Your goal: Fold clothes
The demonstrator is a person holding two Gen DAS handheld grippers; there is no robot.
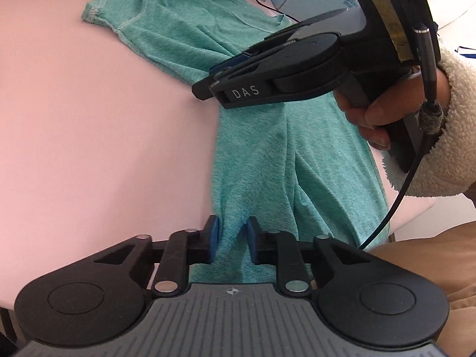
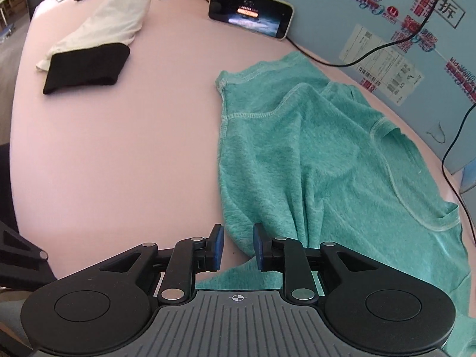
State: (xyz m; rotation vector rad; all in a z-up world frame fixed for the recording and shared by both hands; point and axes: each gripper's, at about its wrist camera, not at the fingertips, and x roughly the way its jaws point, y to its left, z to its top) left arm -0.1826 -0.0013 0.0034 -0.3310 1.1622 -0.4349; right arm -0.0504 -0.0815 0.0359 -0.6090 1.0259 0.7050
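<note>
A pink table (image 2: 119,148) fills most of the room's near space. At its far left lies a folded white cloth (image 2: 110,20) with a black cloth (image 2: 86,67) resting on its near end, a thin cord looping beyond them. Further right a phone (image 2: 251,12) stands on its long edge, screen lit, leaning against a pale blue box (image 2: 372,20) printed with red lettering and a shipping label; black cables trail down across the box. No open container shows, so nothing can be said of contents.

The teal shirt (image 2: 312,148) lies rumpled on the right half of the table, collar and sleeves toward the box, hem toward the near edge.

The left gripper (image 1: 232,239) points steeply down at the hem, its blue pads pinching a raised ridge of shirt between them. The right gripper (image 2: 238,245) also tilts down, jaws parted a little, pads flanking a fold of shirt without pressing it. From the left view, a hand (image 1: 383,110) in a fleecy white sleeve (image 1: 440,136) grips its handle.
</note>
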